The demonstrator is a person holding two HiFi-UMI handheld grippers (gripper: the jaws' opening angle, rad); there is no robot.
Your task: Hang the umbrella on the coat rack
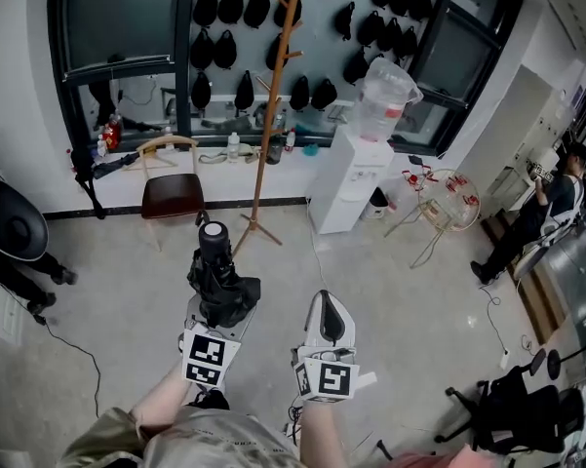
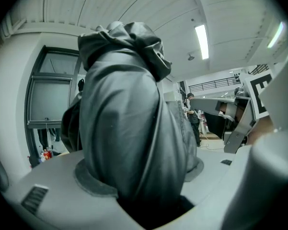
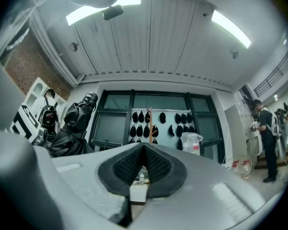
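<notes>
- Head view only gives the floor layout: coat rack (image 1: 273, 96) stands on the floor by the window wall, well ahead of both grippers. Wooden chair (image 1: 171, 191) on its left, water dispenser (image 1: 349, 178) on its right.
- Left gripper view only gives grip detail: folded umbrella (image 2: 129, 128) fills the frame, dark fabric wedged between the jaws, pads pressing on both sides. Left hand-held gripper (image 1: 220, 305) is grasping the umbrella.
- Right gripper view only: right hand-held gripper (image 3: 143, 166) is clenched, ribbed pads meeting, nothing between. Rack is dead ahead above the jaws, black caps (image 3: 182, 118) on the wall behind it, umbrella off to the left.
- Umbrella is off the rack, sticking up out of the left gripper, round end toward the rack.
- Pose: both forearms enter from the bottom of the head view. Grippers sit side by side, near but apart, both aimed at the rack.
</notes>
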